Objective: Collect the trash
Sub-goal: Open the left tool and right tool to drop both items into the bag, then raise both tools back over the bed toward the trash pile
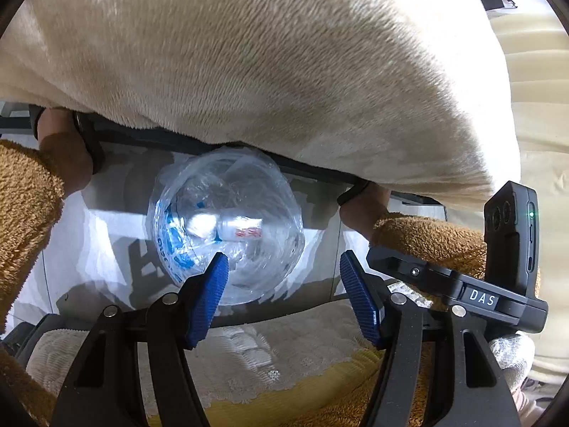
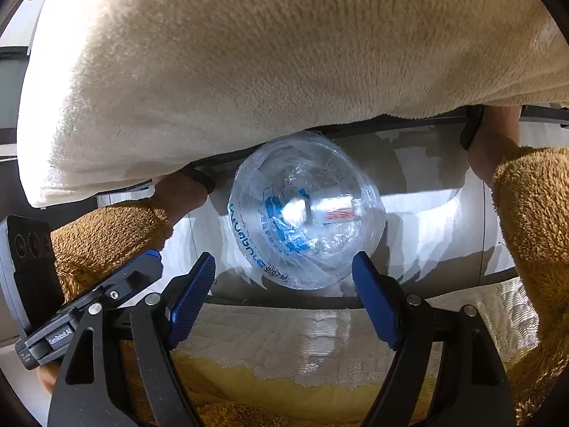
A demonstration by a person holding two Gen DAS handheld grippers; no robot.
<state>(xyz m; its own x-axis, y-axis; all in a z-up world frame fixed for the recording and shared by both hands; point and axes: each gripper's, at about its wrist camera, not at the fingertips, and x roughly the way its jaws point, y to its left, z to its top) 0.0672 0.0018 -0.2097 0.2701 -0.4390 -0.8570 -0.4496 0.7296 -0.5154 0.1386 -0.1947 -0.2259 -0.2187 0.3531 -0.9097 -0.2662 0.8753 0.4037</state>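
Note:
A clear plastic bag (image 1: 227,224) (image 2: 306,213) with blue print sits on the pale floor, its mouth spread wide toward me. Inside lie a small white bottle with a red label (image 1: 242,229) (image 2: 334,213) and a white crumpled wad (image 1: 201,224) (image 2: 293,211). My left gripper (image 1: 282,263) hangs above the bag's near edge, open, nothing touching its blue pads. My right gripper (image 2: 284,259) is also open over the near edge, and the bag shows through the gap below it without touching the pads.
A thick cream fleece (image 1: 249,53) (image 2: 284,53) overhangs the upper half of both views. Limbs in brown fuzzy cloth (image 1: 28,195) (image 2: 533,213) flank the bag. A quilted white and yellow cover (image 1: 249,356) (image 2: 302,348) lies below the grippers. The glossy tiled floor (image 1: 106,231) surrounds the bag.

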